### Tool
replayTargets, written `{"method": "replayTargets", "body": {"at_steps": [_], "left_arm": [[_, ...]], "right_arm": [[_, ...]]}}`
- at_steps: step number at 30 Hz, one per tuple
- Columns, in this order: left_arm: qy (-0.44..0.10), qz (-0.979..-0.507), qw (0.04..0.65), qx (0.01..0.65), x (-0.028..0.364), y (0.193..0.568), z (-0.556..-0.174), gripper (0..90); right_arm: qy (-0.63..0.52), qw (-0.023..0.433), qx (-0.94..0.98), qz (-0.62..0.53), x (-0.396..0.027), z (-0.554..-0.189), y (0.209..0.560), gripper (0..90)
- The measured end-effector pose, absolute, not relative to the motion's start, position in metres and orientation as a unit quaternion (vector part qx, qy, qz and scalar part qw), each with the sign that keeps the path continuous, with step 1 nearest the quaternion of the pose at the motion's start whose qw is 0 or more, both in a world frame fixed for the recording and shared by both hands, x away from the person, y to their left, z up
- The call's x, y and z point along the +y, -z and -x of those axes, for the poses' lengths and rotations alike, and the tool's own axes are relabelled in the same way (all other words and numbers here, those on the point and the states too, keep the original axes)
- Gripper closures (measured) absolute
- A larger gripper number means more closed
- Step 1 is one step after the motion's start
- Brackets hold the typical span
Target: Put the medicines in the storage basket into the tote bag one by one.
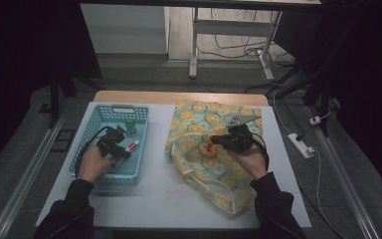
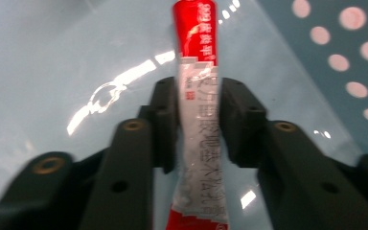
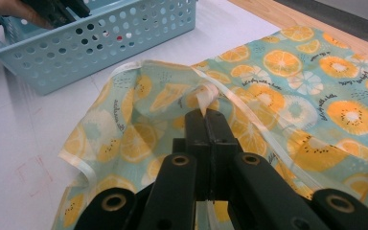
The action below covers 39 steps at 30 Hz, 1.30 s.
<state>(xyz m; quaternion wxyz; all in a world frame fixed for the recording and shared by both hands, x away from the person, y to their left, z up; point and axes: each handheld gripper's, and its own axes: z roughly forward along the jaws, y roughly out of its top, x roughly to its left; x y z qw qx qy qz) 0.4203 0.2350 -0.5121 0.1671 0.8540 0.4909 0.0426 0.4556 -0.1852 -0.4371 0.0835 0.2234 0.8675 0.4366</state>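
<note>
A red and white tube [image 1: 133,145] [image 2: 199,86] lies on the floor of the light blue basket [image 1: 122,107] [image 2: 52,57] at the table's left. My left gripper [image 1: 122,149] [image 2: 199,120] reaches into the basket, and its pads press on the tube's two sides. On the right lies a teal bag [image 1: 214,174] [image 3: 287,86] printed with orange slices. My right gripper [image 1: 218,141] [image 3: 206,115] is shut on the bag's pale rim and holds the mouth lifted. A yellow round thing with a red top [image 1: 210,148] shows at the bag's mouth.
A small green-capped item [image 1: 130,127] stands in the basket beyond the tube. The basket's perforated wall [image 2: 345,48] rises close to the right of the left jaws. White table surface [image 1: 159,189] runs between basket and bag. A power strip [image 1: 301,144] lies on the floor at the right.
</note>
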Motion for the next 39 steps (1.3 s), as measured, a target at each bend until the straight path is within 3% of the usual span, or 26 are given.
{"method": "replayTargets", "body": {"at_steps": [12, 30, 39], "left_arm": [[-0.025, -0.831, 0.201, 0.519, 0.240, 0.507, -0.420, 71.1], [-0.048, -0.815, 0.282, 0.504, 0.242, 0.474, -0.408, 71.2], [-0.064, -0.826, 0.291, 0.479, 0.229, 0.457, -0.397, 71.2]], "right_arm": [[-0.439, 0.086, 0.867, -0.222, -0.186, -0.455, 0.436, 90.0], [-0.448, 0.093, 0.862, -0.217, -0.186, -0.453, 0.431, 90.0], [-0.448, 0.093, 0.863, -0.216, -0.186, -0.452, 0.430, 90.0]]}}
